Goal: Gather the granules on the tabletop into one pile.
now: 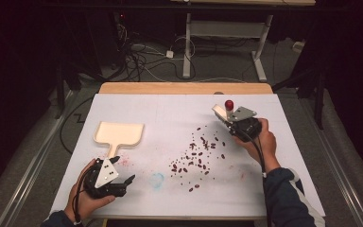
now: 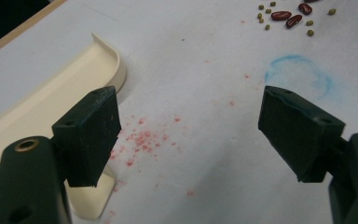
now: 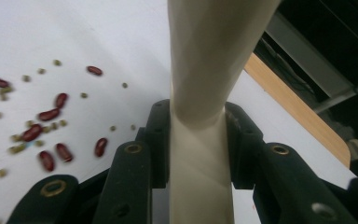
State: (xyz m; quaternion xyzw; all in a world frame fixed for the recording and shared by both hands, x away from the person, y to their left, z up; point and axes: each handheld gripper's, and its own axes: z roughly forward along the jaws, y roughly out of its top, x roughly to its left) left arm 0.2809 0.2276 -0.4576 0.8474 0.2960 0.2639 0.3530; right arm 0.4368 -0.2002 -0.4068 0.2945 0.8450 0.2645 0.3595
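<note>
White paper covers the desk [image 1: 137, 106], and dark cables are seen on the floor behind it. Red beans [image 1: 196, 156] are spread in the middle. A cream brush handle [image 3: 205, 93] is clenched in the right tongs [image 1: 228, 119], which are held up past the beans, near the far right. The left tongs [image 1: 122, 171] are spread wide with nothing between them, just beside the handle of the cream dustpan [image 1: 119, 134]. Sweeping seems to be about to start. Next, the pan handle should be gripped, and the beans pushed toward the pan.
</note>
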